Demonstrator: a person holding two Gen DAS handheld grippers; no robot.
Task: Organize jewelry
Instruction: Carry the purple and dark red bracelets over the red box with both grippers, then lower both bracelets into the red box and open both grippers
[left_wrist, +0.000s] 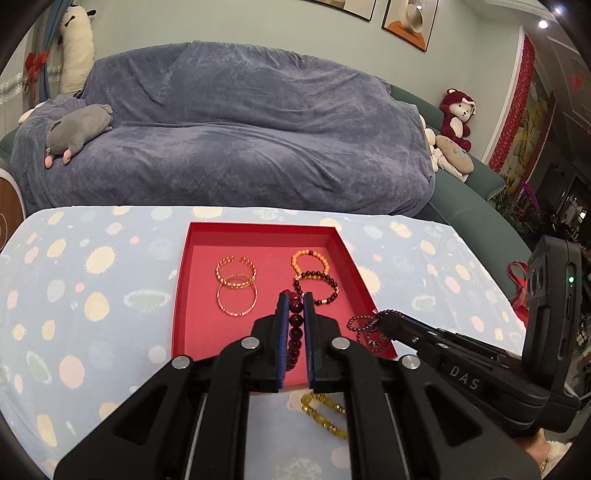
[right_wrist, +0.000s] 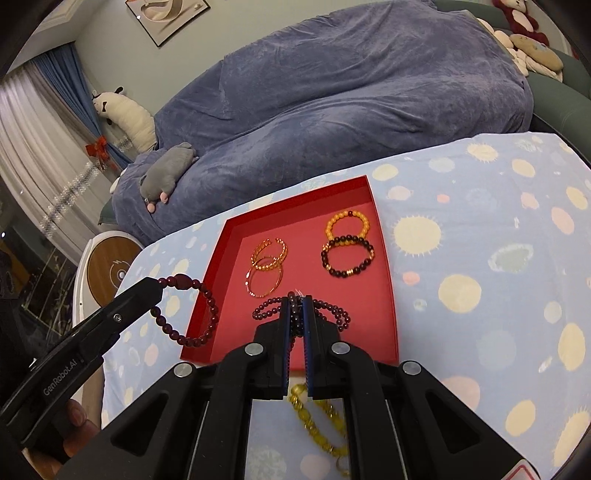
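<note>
Left gripper (left_wrist: 295, 299) clamped on red bead bracelet (right_wrist: 192, 314), right gripper (right_wrist: 295, 301) clamped on small-bead purple bracelet (right_wrist: 332, 314); both over red tray (left_wrist: 258, 230).

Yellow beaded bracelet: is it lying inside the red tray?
No, the yellow beaded bracelet lies on the spotted cloth, outside the red tray's near edge.
</note>
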